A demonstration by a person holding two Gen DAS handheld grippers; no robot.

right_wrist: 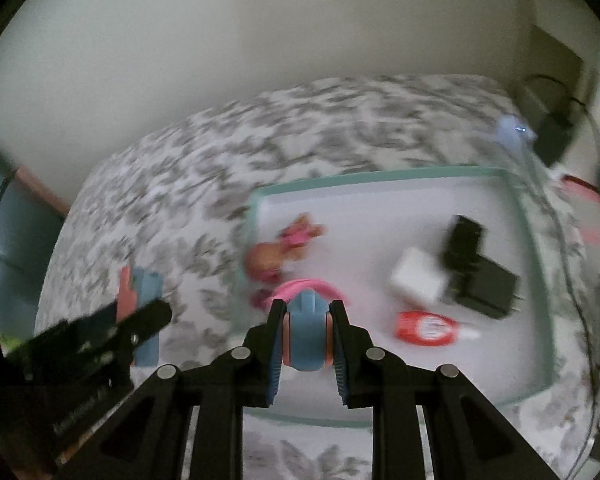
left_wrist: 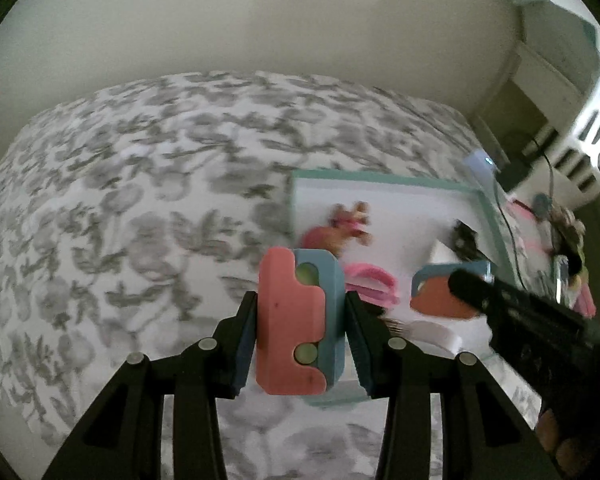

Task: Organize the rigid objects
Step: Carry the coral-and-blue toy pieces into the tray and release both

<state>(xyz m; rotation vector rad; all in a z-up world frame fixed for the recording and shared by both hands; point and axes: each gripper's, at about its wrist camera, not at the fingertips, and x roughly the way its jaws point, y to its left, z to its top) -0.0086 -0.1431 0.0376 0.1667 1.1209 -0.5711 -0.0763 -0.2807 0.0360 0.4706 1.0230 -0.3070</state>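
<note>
- Pink-and-blue blocks, two in all, are both held up over a bed with a grey leaf-print cover (left_wrist: pixel 120 208); each gripper has one.
- Left block (left_wrist: pixel 300 322) sits upright in the left gripper (left_wrist: pixel 300 344), whose blue pads pinch its two sides; two grey round studs show on its face. This block hangs over the bedcover, just left of the tray.
- Right block (right_wrist: pixel 306 330) is seen end-on between the pads of the right gripper (right_wrist: pixel 306 344), which press on its pink sides. It hangs over the near left part of the tray.
- One white tray (right_wrist: pixel 540 280) with a teal rim lies on the bed to the right.
- In the tray, left to right: one small doll (right_wrist: pixel 282 250), one pink ring-shaped piece (right_wrist: pixel 304 286), one white box (right_wrist: pixel 418 278), one red-and-white tube (right_wrist: pixel 424 328), and two black adapters (right_wrist: pixel 476 272) touching each other.
- Only the right wrist view shows the tube and the whole tray; the left wrist view hides the tray's near right part behind the right gripper.
- Only the left wrist view shows the cluttered right bedside with cables, and fingertips (left_wrist: pixel 560 436) at its lower right edge.
- Everything is blurred.
</note>
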